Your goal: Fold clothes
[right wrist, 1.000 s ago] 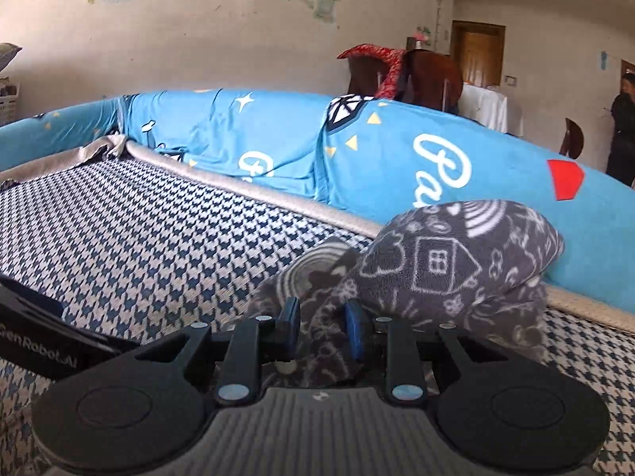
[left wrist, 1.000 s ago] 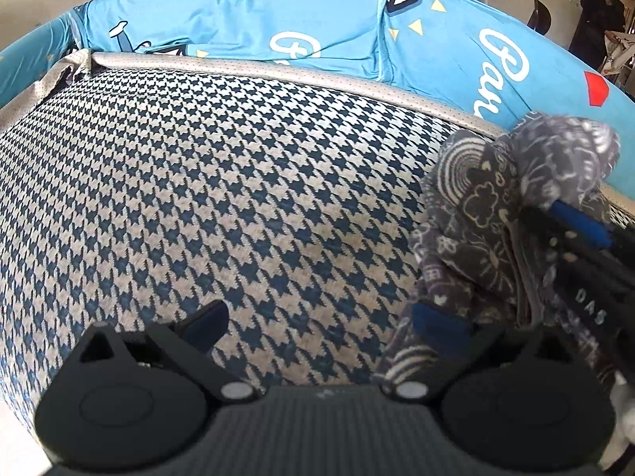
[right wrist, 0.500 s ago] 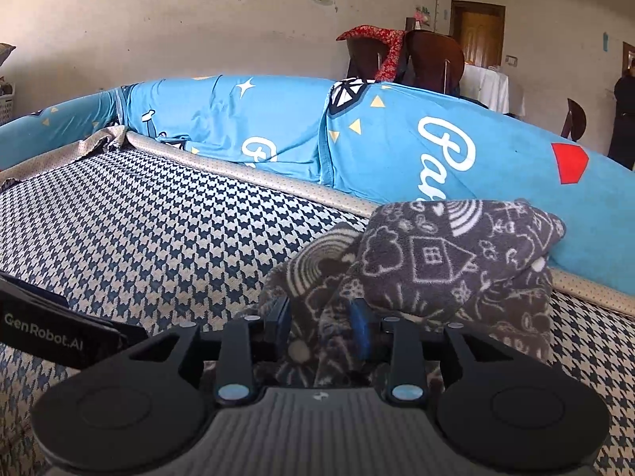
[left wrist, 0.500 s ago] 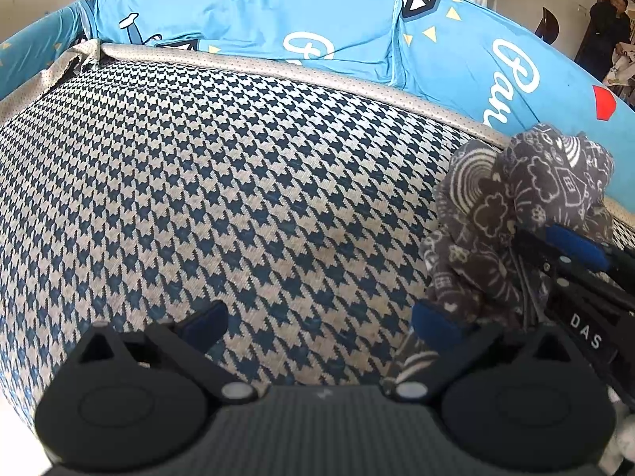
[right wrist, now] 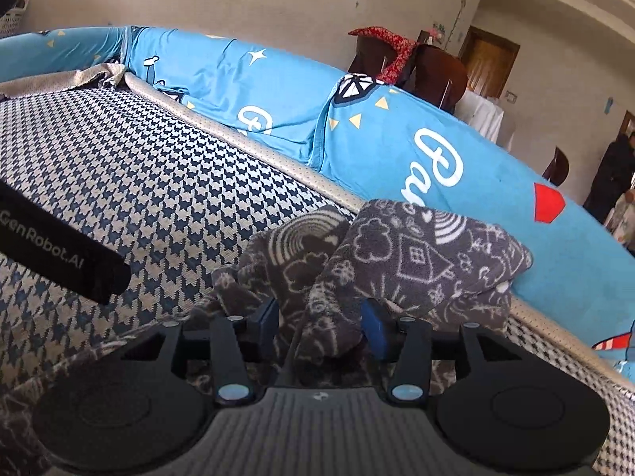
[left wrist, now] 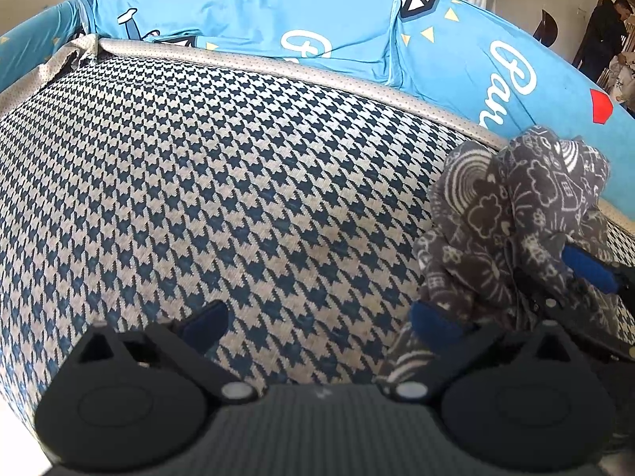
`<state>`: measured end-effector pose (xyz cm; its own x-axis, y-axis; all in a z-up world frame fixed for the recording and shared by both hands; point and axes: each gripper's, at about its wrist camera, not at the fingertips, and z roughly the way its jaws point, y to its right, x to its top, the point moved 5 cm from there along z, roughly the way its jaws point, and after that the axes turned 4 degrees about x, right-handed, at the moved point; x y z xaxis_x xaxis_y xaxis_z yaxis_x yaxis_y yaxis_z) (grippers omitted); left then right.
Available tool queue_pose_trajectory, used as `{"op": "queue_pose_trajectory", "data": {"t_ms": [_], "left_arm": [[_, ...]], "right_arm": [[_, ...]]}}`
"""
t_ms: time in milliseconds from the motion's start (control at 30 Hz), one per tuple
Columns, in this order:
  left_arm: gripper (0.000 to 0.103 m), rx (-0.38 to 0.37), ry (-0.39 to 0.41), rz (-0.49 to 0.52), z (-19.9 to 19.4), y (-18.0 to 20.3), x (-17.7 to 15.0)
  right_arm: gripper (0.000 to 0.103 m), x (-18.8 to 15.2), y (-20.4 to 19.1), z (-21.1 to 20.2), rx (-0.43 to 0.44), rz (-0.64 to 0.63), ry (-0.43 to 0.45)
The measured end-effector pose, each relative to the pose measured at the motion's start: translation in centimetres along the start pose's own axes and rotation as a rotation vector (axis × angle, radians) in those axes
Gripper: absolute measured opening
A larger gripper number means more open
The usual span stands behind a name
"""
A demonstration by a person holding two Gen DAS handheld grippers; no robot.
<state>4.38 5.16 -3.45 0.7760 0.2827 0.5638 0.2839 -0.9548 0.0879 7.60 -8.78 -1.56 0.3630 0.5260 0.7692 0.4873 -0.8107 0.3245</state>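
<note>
Room: pale walls, a wooden door and a dark chair with a red cloth at the back; a person stands at the far right edge.

Left wrist view. Surface: houndstooth sofa seat [left wrist: 222, 182], backed by a blue cover [left wrist: 337, 27] with white script. Left gripper [left wrist: 317, 317]: jaws spread wide, nothing between them; its right pad touches the hem of the grey patterned garment [left wrist: 512, 222], which is bunched up near the seat's back edge at the right. Right gripper [left wrist: 587, 269] enters from the right edge, one blue pad against the cloth. Change: the bundle sits slightly farther right and lower in the view than half a second ago; the left jaws are as wide as before.

Right wrist view. Right gripper [right wrist: 323, 319]: jaws now parted wider than a moment earlier, a fold of the garment [right wrist: 420, 254] loosely between the pads. Judgement: the pinch is being let go, so the bundle is being set down for spreading or regripping; no fold is made yet.

Hidden: the garment's type, sleeves and edges are lost in the bunching; its lower part is covered by the gripper bodies; whether the pads press the cloth cannot be told.
</note>
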Motion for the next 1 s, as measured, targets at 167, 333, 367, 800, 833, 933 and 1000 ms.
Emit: {"op": "queue_pose_trajectory", "data": {"t_ms": [167,333,367,800,833,933,1000], "left_arm": [[0.103,-0.009,-0.006,-0.006,0.0,0.1,-0.1],[0.103,-0.013,-0.006,-0.003,0.0,0.1,-0.1],[0.103,-0.013,-0.008,-0.003,0.0,0.1,-0.2],[0.103,-0.018,-0.014,-0.017,0.0,-0.2,-0.2],[0.103,-0.019,-0.014,-0.019,0.0,-0.2,-0.2],[0.103,-0.019,-0.009,-0.023,-0.1,-0.2,-0.1],[0.103,-0.019,-0.003,-0.029,-0.4,-0.2,0.0]], "right_arm": [[0.050,-0.9,-0.3,0.7,-0.010,-0.034,-0.028],[0.049,-1.6,0.2,1.4,-0.031,-0.017,-0.050],[0.049,-1.6,0.2,1.4,-0.032,-0.025,-0.050],[0.018,-1.7,1.4,1.6,-0.031,0.062,-0.039],[0.016,-1.5,1.6,1.5,-0.027,0.088,-0.035],[0.013,-0.8,2.5,1.2,-0.009,0.179,-0.014],[0.013,0.0,3.1,0.8,0.008,0.249,0.012]]}}
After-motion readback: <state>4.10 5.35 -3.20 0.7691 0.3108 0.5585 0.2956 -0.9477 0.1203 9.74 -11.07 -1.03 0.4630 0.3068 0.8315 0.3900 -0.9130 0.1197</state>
